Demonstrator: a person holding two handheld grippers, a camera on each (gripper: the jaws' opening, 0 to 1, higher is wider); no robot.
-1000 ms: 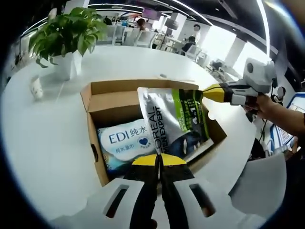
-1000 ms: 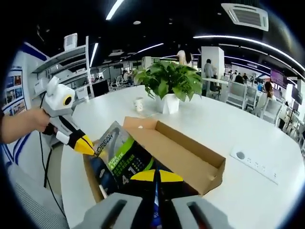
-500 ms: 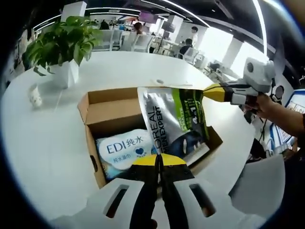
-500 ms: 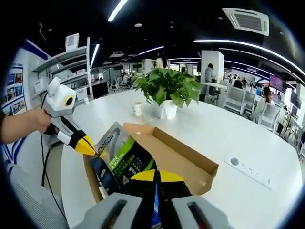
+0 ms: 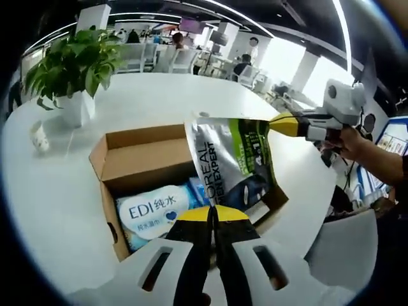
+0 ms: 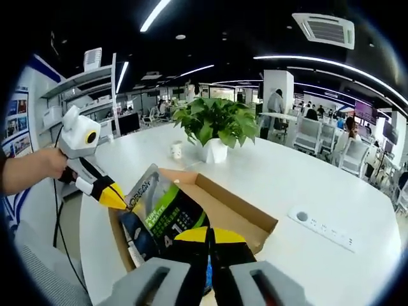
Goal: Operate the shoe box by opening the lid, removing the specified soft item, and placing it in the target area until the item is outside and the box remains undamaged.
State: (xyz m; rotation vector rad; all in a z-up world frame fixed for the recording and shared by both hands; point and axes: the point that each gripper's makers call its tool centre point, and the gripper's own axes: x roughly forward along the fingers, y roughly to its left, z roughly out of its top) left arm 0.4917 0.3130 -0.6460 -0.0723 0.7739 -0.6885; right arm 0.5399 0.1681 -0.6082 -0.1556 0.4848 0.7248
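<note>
An open brown cardboard shoe box (image 5: 143,159) sits on a white table, lid flaps up. A silver and green L'Oreal Men Expert pouch (image 5: 229,166) hangs stretched above the box between both grippers. My left gripper (image 5: 213,213) is shut on the pouch's near edge. From the right, my right gripper (image 5: 280,123) pinches the far corner with its yellow tip. In the right gripper view the pouch (image 6: 162,213) rises from my right gripper (image 6: 210,236), and the left gripper (image 6: 115,196) holds its upper corner above the box (image 6: 236,207). A blue and white EDI wipes pack (image 5: 153,207) lies inside.
A potted plant (image 5: 70,67) (image 6: 217,121) and a small paper cup (image 5: 38,137) (image 6: 175,150) stand on the white table (image 5: 51,191) beyond the box. A white power strip (image 6: 322,226) lies to the right. Chairs and people fill the office behind.
Both grippers have risen with the pouch still held between them. The box now looks smaller and lower in both views, and the pouch's bottom edge is clear of it.
</note>
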